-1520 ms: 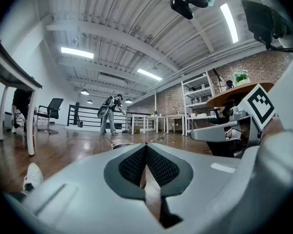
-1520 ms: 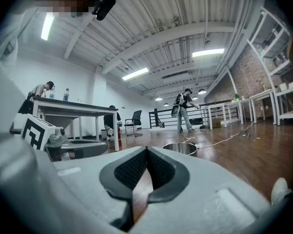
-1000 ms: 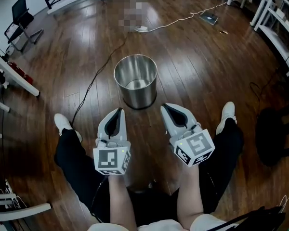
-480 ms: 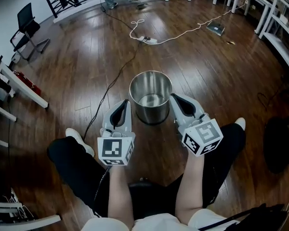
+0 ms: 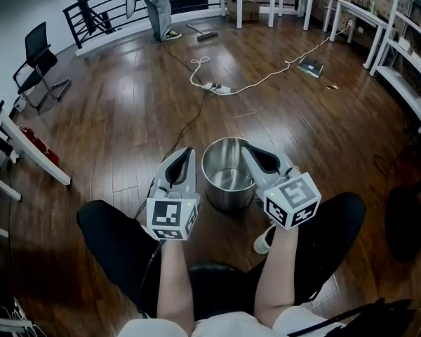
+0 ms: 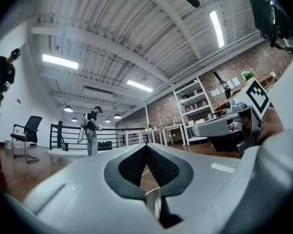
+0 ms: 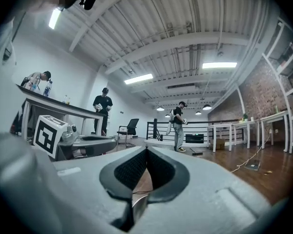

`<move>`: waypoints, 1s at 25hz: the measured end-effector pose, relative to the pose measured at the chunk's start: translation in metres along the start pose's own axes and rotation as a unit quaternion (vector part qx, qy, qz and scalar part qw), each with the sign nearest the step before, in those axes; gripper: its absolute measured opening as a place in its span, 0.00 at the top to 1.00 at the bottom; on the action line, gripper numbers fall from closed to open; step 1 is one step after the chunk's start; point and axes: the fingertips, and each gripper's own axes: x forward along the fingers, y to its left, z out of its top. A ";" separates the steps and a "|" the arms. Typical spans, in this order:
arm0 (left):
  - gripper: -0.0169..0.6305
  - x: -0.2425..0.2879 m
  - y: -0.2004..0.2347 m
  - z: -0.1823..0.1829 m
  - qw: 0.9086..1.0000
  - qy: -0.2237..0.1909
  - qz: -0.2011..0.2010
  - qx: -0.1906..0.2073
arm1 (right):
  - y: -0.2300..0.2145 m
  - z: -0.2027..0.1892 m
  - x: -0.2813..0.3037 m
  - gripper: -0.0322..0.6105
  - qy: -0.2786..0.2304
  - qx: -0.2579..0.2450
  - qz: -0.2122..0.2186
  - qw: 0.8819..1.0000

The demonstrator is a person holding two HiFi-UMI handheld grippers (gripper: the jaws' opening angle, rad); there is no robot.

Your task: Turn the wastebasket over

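A shiny steel wastebasket (image 5: 228, 194) stands upright with its open mouth up, between my two grippers in the head view. My left gripper (image 5: 186, 154) is shut at the left side of its rim, and my right gripper (image 5: 249, 152) is shut at the right side. In the left gripper view, a thin strip of the metal wall (image 6: 154, 204) shows edge-on between the closed left gripper (image 6: 146, 148). The right gripper view shows the same strip (image 7: 137, 204) under the closed right gripper (image 7: 146, 150). Both grippers point level across the room. The basket hangs close in front of my legs.
My legs in black trousers (image 5: 116, 241) and a white shoe (image 5: 264, 241) are just below the basket. A power strip with cables (image 5: 217, 88) lies on the wooden floor ahead. A black chair (image 5: 38, 44) and a white desk (image 5: 29, 161) stand left, shelves (image 5: 407, 55) right, a person (image 5: 154, 5) by the far railing.
Both grippers have stayed shut and come up and toward me together with the wastebasket between them. The head view has tipped up and shows more of the room.
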 end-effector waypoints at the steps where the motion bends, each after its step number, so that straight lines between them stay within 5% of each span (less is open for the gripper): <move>1: 0.95 0.003 0.005 -0.010 1.000 0.004 0.001 -0.009 | 0.003 -0.011 0.008 0.96 0.013 -0.002 0.006 1.000; 7: 0.95 0.016 0.040 -0.069 0.997 0.042 0.034 -0.058 | 0.014 -0.097 0.063 0.96 0.163 -0.008 0.060 0.985; 12: 0.95 0.023 0.080 -0.103 0.992 0.057 0.072 -0.089 | 0.037 -0.158 0.106 0.83 0.240 -0.001 0.100 0.966; 17: 0.80 0.024 0.102 -0.153 0.988 0.084 0.088 -0.095 | 0.056 -0.223 0.132 0.63 0.317 -0.005 0.123 0.941; 25: 0.53 0.016 0.124 -0.221 0.972 0.168 0.113 -0.121 | 0.062 -0.284 0.149 0.62 0.401 -0.004 0.087 0.912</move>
